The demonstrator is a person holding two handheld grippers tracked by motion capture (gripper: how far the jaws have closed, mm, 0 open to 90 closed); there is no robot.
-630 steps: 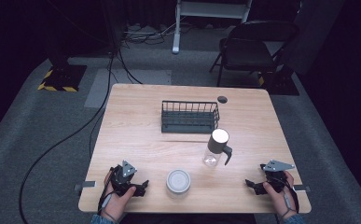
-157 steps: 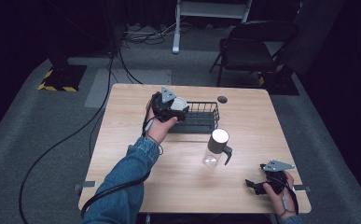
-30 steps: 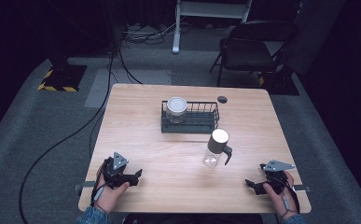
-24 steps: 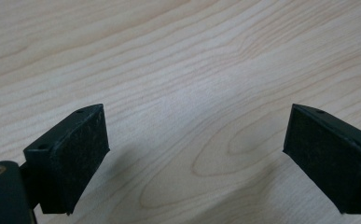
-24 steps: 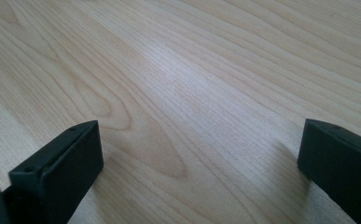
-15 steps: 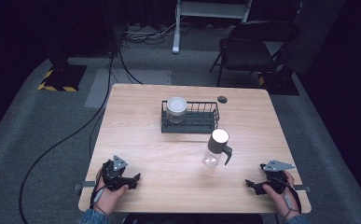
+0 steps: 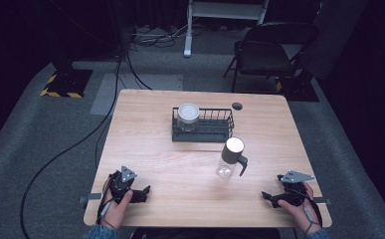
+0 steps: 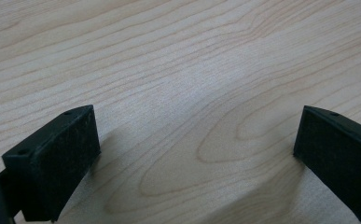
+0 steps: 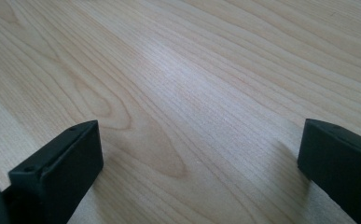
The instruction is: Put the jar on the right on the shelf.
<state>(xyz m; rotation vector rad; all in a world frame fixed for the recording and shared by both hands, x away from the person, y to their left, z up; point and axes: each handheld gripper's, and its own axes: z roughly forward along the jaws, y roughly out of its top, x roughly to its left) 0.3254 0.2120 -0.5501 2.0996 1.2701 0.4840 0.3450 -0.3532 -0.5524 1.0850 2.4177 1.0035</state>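
jar (image 7: 188, 114) now in rack (image 7: 203, 133), far from fingers (image 8: 57, 163)

Each hand held a black gripper, the left gripper (image 7: 143, 191) and right gripper (image 7: 267, 196) alike: grey three-cornered plate on top, trailing black cable, blocky black fingers (image 8: 57, 163) with small screw holes. Blue denim cuffs showed.

We see a light wooden table (image 7: 145, 129), a black wire basket (image 7: 215, 130) and black grippers' jaws.
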